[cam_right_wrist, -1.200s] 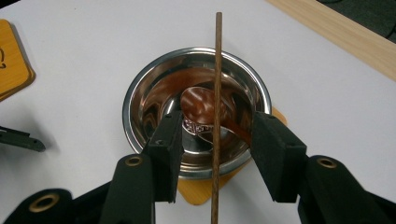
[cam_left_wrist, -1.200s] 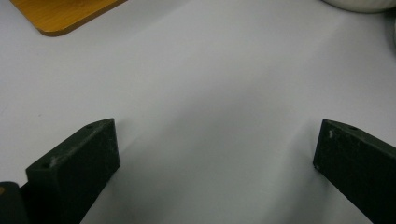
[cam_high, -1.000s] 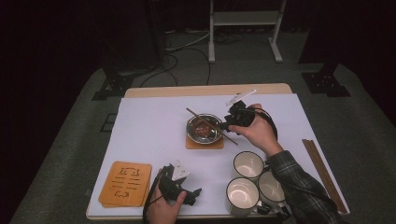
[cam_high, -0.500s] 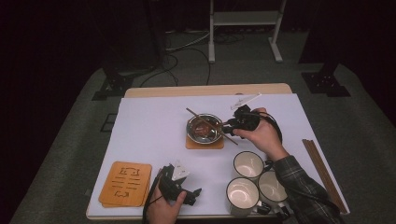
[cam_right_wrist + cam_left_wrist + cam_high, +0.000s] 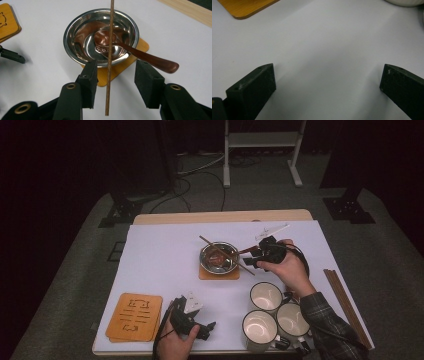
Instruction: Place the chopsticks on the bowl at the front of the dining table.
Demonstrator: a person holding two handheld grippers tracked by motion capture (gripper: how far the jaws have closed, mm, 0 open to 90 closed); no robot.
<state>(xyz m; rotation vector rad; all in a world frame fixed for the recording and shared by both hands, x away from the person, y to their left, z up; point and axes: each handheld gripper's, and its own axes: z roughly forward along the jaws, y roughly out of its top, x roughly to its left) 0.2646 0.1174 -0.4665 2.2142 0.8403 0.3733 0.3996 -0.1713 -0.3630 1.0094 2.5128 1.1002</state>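
Observation:
A steel bowl (image 5: 219, 257) stands on a small wooden coaster (image 5: 219, 272) mid-table, with a brown spoon (image 5: 150, 60) resting in it, handle out over the rim. A thin wooden chopstick (image 5: 109, 62) lies across the bowl (image 5: 75, 27), and its near end runs between the jaws of my right gripper (image 5: 116, 72). Those jaws stand apart on both sides of the stick without touching it. In the high view my right gripper (image 5: 254, 258) sits just right of the bowl. My left gripper (image 5: 206, 330) rests low at the table's front edge, and its jaws (image 5: 327, 75) are wide open over bare white table.
Three white mugs (image 5: 266, 296) cluster at the front right, close to the right forearm. A stack of wooden coasters (image 5: 135, 316) lies front left. More chopsticks (image 5: 345, 302) lie along the right edge. A white wrapper (image 5: 272, 230) lies behind the right hand.
The right hand has slid a little toward the near side beside the bowl, keeping the chopstick between its jaws. The left hand has stayed put.

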